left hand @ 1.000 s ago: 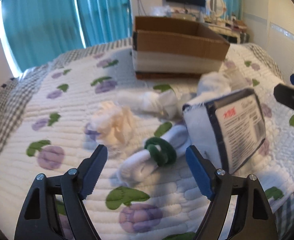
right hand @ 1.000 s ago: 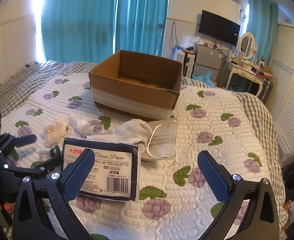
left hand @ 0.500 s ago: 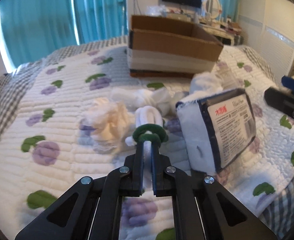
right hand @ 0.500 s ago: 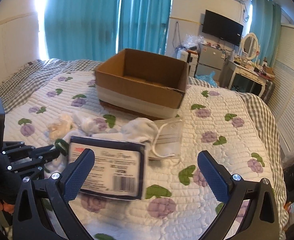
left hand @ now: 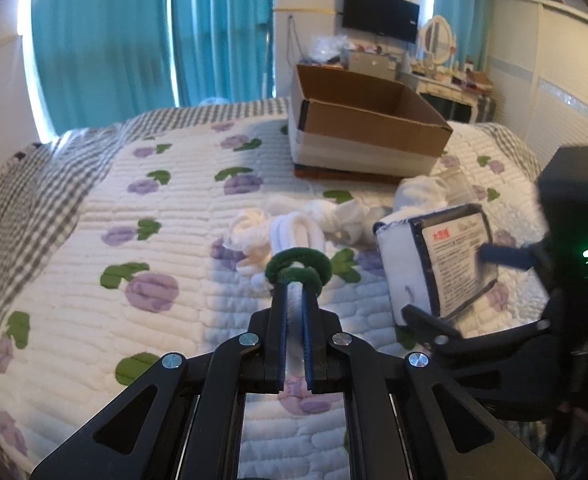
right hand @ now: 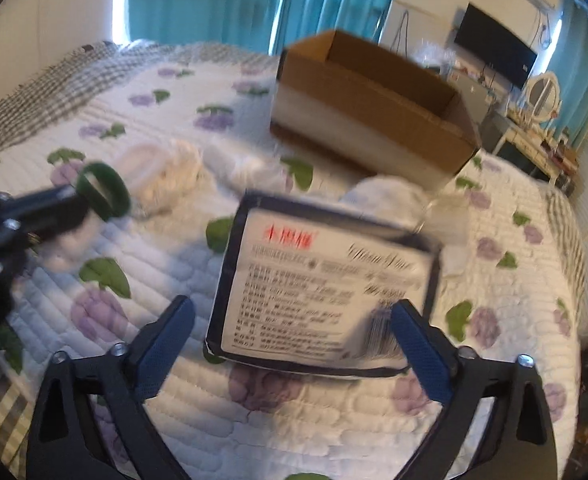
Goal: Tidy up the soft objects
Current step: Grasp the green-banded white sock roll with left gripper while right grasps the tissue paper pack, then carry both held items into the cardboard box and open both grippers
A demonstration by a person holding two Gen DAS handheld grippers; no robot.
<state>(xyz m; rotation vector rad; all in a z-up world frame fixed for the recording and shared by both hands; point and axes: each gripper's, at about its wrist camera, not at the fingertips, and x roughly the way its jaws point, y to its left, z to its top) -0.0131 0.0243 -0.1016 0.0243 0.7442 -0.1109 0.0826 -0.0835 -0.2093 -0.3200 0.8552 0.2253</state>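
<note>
Left wrist view: the left hand-held gripper (left hand: 293, 292) is closed tight on a white rolled cloth (left hand: 294, 236) bound by a dark green band (left hand: 298, 266); the roll's far end loops above the quilted bed (left hand: 166, 216), and whether it rests on the cover is hard to tell. Beside it lies a cream crumpled cloth (left hand: 246, 226), with other white cloths (left hand: 346, 214) further back. A tissue pack (left hand: 438, 258), white with a dark-edged printed label, stands tilted to the right, the right hand-held gripper (left hand: 454, 284) reaching around it. An open cardboard box (left hand: 366, 128) sits beyond.

Right wrist view: blurred by motion. The right hand-held gripper's fingers are spread wide, one at either lower side of the tissue pack (right hand: 326, 292); contact cannot be judged. The left hand-held gripper (right hand: 74, 200) enters level from the left, the green band (right hand: 102, 190) at its tip. The label print is unreadable.
</note>
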